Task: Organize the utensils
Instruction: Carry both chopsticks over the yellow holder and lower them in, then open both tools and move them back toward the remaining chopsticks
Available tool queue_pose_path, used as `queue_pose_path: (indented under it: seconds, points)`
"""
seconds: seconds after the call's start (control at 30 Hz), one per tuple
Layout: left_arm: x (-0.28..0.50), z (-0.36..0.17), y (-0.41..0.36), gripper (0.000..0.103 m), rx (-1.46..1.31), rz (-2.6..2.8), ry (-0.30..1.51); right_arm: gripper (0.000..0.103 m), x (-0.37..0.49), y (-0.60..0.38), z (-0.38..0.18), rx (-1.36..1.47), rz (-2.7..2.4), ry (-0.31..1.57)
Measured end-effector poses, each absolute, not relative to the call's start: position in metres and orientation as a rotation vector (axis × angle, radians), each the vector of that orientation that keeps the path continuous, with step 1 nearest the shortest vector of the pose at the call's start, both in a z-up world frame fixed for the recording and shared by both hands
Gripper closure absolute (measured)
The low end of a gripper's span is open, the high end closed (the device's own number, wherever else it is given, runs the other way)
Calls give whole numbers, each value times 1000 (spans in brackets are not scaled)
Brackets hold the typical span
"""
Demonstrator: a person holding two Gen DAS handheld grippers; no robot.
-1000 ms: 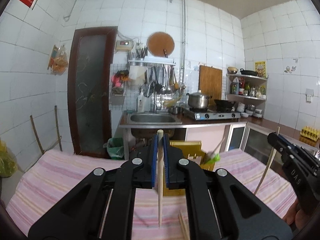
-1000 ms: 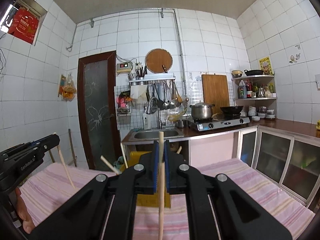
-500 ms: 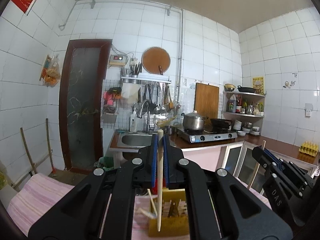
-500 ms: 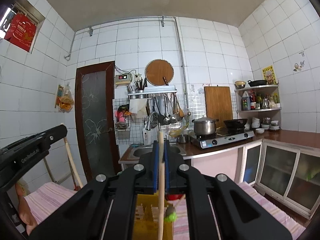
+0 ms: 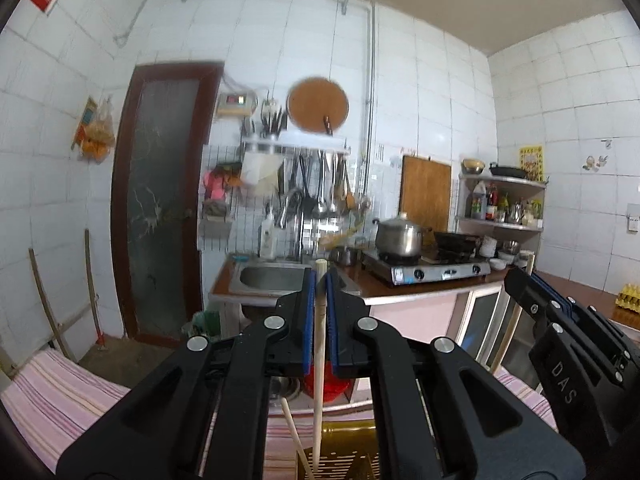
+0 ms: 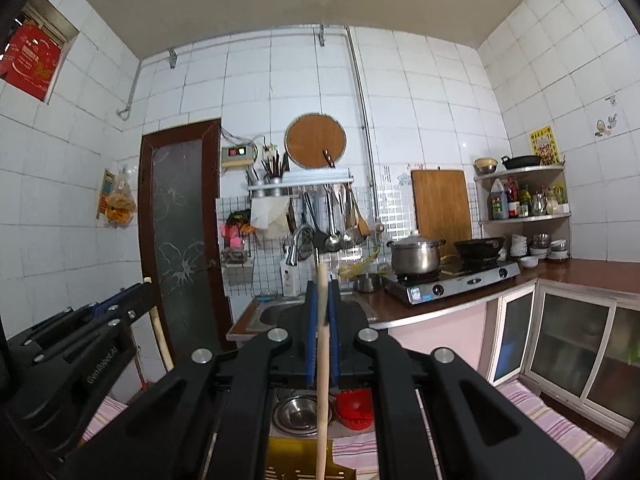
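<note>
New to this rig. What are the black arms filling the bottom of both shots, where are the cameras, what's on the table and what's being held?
There is no robot here: a person holds one handheld two-finger claw in each hand, and a fisheye camera on each claw looks forward along its fingers. The black arms at the bottom of each picture are that claw's own body.

In the left wrist view, the left claw is shut on an upright wooden chopstick. The right claw shows at the right edge.

In the right wrist view, the right claw is shut on its own chopstick, and the left claw shows at the left.

Below them is a table under a pink striped cloth, with a yellow slotted utensil holder directly beneath; another stick already leans in it. Behind is a tiled kitchen with a sink and a gas stove.
</note>
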State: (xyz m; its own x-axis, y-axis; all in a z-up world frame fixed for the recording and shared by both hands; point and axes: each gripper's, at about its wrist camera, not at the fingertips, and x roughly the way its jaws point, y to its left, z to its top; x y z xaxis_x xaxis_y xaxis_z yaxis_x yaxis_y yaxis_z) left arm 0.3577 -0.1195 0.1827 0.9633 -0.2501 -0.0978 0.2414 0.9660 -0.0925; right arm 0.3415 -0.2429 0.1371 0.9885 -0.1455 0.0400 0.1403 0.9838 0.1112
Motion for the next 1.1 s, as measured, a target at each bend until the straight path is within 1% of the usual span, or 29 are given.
queue_pose_path:
  seconds: [0.17,0.3,0.37,0.4,0.43,0.47,0.5,0.53,0.57,0.63,0.67,0.73,0.87,1.0,1.1]
  points:
    - [375,151,-120,98,-71,-242,164,98,364,-247,103,110,-140,24]
    - [368,141,-112,98,-43,-234,200,96,361,-251,98,102,-150,83]
    - [359,146,-101,86,-44,-234,229,94,350,-253,101,88,-165,108]
    - [353,148,-96,64,-49,-230,241,77,343,-254,103,86,-171,120]
    - [346,150,-88,43,-61,-224,247,48,331,-257,105,97,-171,131]
    - [338,152,-80,35,-73,-217,247,39,323,-258,105,103,-171,136]
    - [329,154,-72,25,-72,-204,254,39,310,-259,105,102,-170,156]
    - [319,154,-65,19,-60,-196,270,39,303,-259,104,97,-168,176]
    - [310,153,-58,16,-48,-189,290,39,294,-258,102,94,-164,197]
    - [295,148,-47,6,-32,-167,326,38,273,-254,94,87,-149,245]
    - [287,144,-42,5,-21,-156,341,37,266,-251,89,79,-144,269]
    - [267,133,-31,5,4,-134,371,31,249,-241,73,63,-132,332]
    - [240,100,-15,5,24,-116,473,30,232,-222,31,47,-98,464]
    - [224,52,-1,5,33,-111,594,30,229,-203,-19,54,-53,609]
    - [221,16,8,5,46,-93,679,30,232,-194,-43,56,-47,676]
